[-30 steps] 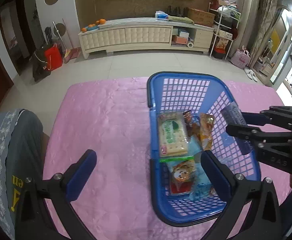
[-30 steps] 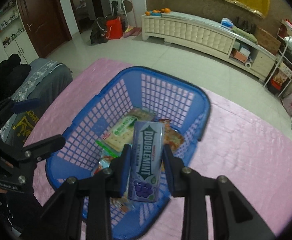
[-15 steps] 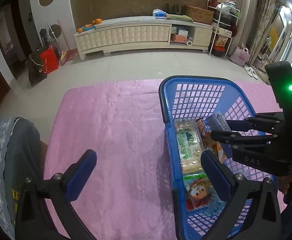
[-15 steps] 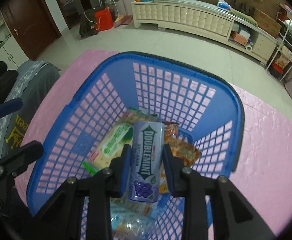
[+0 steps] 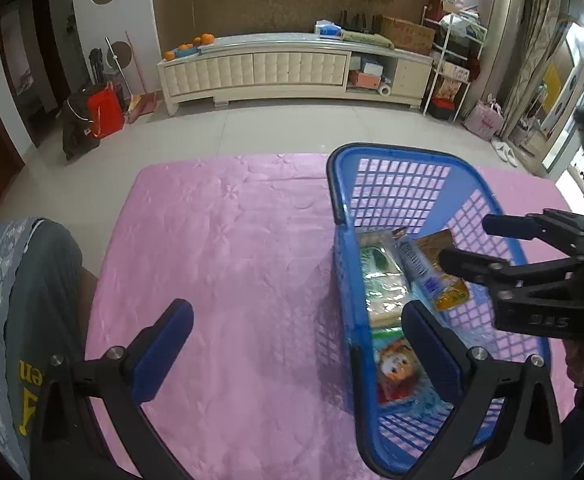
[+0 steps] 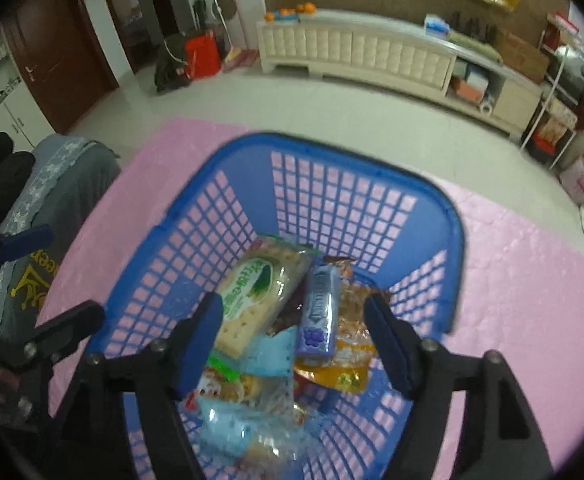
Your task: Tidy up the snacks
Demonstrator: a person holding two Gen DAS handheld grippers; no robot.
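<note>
Blue plastic basket (image 6: 424,216), lattice walls, standing on a table under a pink cloth (image 5: 231,248); holds the snacks. Contents, right wrist view: one gum pack (image 6: 319,312), purple-blue with a grape picture at its near end, white lettering too blurred to read, lying flat on the other packets below the right gripper and touching neither finger; one cracker packet (image 6: 257,294), clear wrap with a green oval label, its writing unreadable, just left of the gum; one orange-yellow packet (image 6: 342,368) under and right of the gum, print too small to read; one red packet with a cartoon animal face (image 5: 396,370), seen best from the left wrist camera, near end of the basket; pale blue and clear wrappers (image 6: 247,412) at the near end, no legible text. Right gripper (image 6: 292,336): over the basket, jaws opening, blue pads spread well apart, nothing pressed between them; the gum pack lies in the gap but lower, in the basket. Raised lettering on this gripper's black body shows in the left wrist view but cannot be read with certainty. Left gripper (image 5: 296,340): jaws wide apart and empty, one finger over the pink cloth, the other over the basket's near left wall. Grey garment (image 5: 15,320) with lace trim and partial yellow lettering, at the table's left edge.
</note>
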